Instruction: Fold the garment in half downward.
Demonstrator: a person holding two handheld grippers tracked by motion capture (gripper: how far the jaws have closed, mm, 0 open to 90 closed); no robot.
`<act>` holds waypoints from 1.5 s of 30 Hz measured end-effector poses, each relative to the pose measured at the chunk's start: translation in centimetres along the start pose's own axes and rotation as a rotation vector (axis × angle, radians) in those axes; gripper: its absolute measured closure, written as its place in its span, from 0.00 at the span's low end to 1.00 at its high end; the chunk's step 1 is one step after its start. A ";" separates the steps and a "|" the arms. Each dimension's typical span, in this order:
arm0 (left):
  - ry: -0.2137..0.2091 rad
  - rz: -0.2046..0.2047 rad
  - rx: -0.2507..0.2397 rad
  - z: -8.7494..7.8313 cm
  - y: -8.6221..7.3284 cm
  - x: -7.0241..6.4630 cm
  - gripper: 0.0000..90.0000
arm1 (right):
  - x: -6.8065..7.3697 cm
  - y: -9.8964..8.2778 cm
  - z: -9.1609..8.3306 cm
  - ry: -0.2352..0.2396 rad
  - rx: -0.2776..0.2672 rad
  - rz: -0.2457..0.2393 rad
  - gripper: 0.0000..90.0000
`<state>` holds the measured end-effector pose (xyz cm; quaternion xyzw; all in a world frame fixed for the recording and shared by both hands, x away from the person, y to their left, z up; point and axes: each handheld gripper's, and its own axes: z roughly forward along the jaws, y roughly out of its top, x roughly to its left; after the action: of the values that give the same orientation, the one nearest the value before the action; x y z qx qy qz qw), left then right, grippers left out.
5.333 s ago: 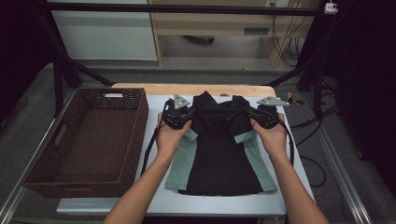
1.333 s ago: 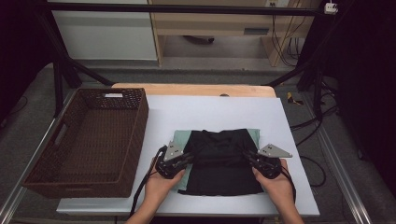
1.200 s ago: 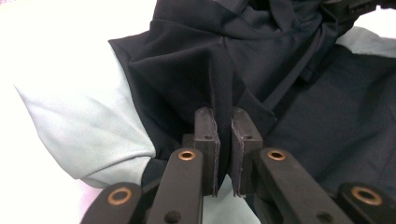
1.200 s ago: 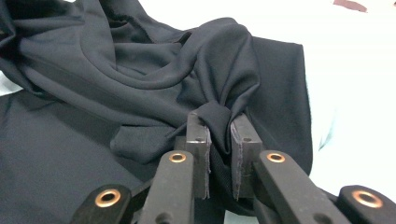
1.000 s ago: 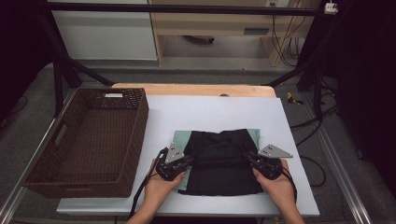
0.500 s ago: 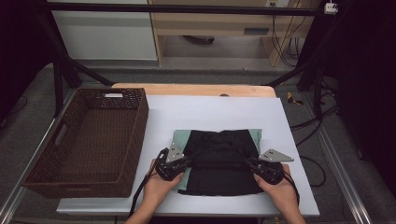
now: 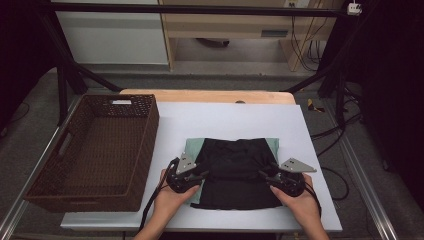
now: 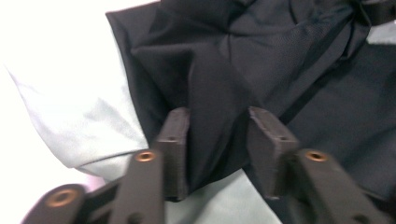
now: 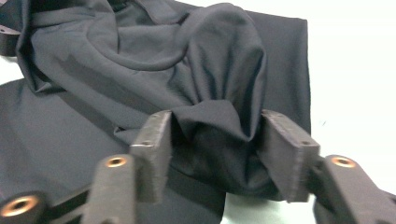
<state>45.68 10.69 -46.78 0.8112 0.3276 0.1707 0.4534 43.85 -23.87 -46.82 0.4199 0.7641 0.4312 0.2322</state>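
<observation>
Folded garment [image 7: 239, 172], black with pale green side panels, lies on the white table top [image 7: 225, 120], near-centre, right of the wicker basket [image 7: 95, 150]. Top part folded down over the lower body; green shows at the far corners and along the left edge.

Left gripper [image 7: 196, 175] at the garment's left edge, held in the person's left hand [image 7: 172, 197]. In the left gripper view [image 8: 218, 140] the jaws have just been opening and stand partly apart; a ridge of black cloth stands between them. The cloth lies against the inner face of one pad [image 8: 175, 140]; the other pad stands off it with a gap. Grip released, fabric not pinched.

Right gripper [image 7: 272, 177] at the garment's right edge, in the right hand [image 7: 300, 205]. In the right gripper view [image 9: 217, 144] the jaws have likewise just been opening, and stand roughly half wide. A bunched fold of black fabric sits between them, slack, brushing both pads but not squeezed.

Both grippers low at table level, on opposite sides of the garment.
</observation>
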 end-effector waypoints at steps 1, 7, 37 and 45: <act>0.007 0.002 -0.010 -0.1 0.1 0.0 0.58 | 0.0 0.0 0.0 -0.001 0.002 0.000 0.42; 0.037 -0.008 -0.064 -0.8 1.2 0.1 0.48 | -0.2 0.5 -0.3 -0.009 0.008 0.021 0.28; -0.006 -0.026 0.029 0.2 2.7 0.2 0.96 | -0.7 5.2 2.3 0.024 0.057 -0.015 0.95; -0.039 -0.053 0.031 -1.4 0.4 -1.1 0.96 | 0.2 3.2 0.6 0.065 0.026 0.012 0.98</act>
<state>44.24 10.62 -45.65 0.8122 0.3428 0.1377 0.4515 45.58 -22.56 -44.43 0.4134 0.7742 0.4360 0.1989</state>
